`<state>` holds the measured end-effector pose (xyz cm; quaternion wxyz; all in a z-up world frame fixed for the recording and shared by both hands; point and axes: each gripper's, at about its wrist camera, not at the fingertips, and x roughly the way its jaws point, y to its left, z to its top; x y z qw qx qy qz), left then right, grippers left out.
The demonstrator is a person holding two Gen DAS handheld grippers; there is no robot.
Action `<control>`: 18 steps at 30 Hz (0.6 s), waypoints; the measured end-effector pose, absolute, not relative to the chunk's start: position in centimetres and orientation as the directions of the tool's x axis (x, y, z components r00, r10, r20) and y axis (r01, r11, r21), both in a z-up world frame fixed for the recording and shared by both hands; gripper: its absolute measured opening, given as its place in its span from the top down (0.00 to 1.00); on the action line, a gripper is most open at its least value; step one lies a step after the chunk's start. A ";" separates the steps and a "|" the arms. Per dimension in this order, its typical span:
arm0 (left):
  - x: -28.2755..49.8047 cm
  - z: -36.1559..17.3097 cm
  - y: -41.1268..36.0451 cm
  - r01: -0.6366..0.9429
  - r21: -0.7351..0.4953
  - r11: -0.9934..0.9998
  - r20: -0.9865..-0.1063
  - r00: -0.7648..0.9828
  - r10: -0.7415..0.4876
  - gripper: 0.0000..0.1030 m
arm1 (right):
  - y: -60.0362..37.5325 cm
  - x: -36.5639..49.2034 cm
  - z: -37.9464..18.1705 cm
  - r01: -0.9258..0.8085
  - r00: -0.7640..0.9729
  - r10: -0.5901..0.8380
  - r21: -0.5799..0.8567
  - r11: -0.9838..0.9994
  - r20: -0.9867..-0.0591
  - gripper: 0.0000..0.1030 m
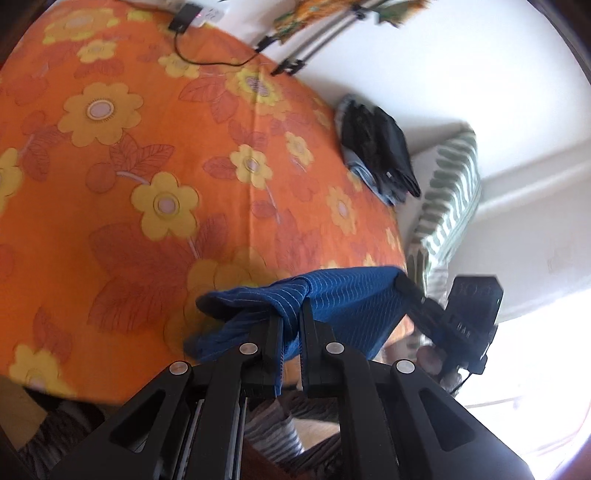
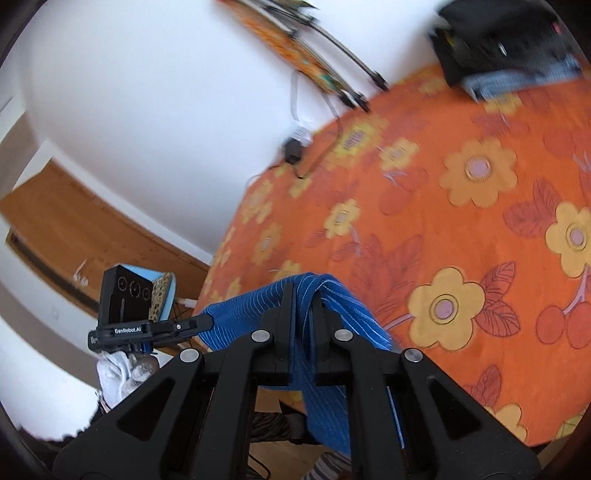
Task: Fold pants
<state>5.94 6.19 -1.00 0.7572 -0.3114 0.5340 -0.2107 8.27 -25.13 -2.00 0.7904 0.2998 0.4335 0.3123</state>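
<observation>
The blue pinstriped pants (image 1: 343, 306) hang stretched in the air between my two grippers, above the near edge of the orange flowered bed (image 1: 147, 147). My left gripper (image 1: 291, 314) is shut on one bunched end of the pants. My right gripper (image 2: 302, 295) is shut on the other end of the pants (image 2: 317, 369), and cloth hangs down between its fingers. The right gripper also shows at the right of the left wrist view (image 1: 406, 286). The left gripper also shows at the left of the right wrist view (image 2: 207, 321).
A stack of folded dark clothes (image 1: 380, 147) lies at the bed's far corner, and it also shows in the right wrist view (image 2: 506, 40). A black charger with a cable (image 1: 183, 20) lies by the wall. A green-striped pillow (image 1: 450, 203) leans beside the bed. A tripod (image 1: 306, 51) stands at the wall.
</observation>
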 end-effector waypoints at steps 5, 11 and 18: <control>11.0 -3.4 7.1 -0.076 -0.697 0.713 -0.689 0.347 -0.636 0.95 | -24.9 12.9 -4.4 -0.175 0.394 0.752 0.760 0.626 -0.528 0.94; 15.4 -5.6 7.3 -0.103 -0.667 0.738 -0.720 0.344 -0.603 0.94 | -24.1 17.5 -7.0 -0.125 0.380 0.728 0.749 0.651 -0.570 0.94; 18.0 -5.5 6.9 -0.053 -0.528 0.847 -0.794 0.383 -0.471 0.94 | -23.2 20.1 -9.1 -0.109 0.347 0.699 0.713 0.692 -0.625 0.92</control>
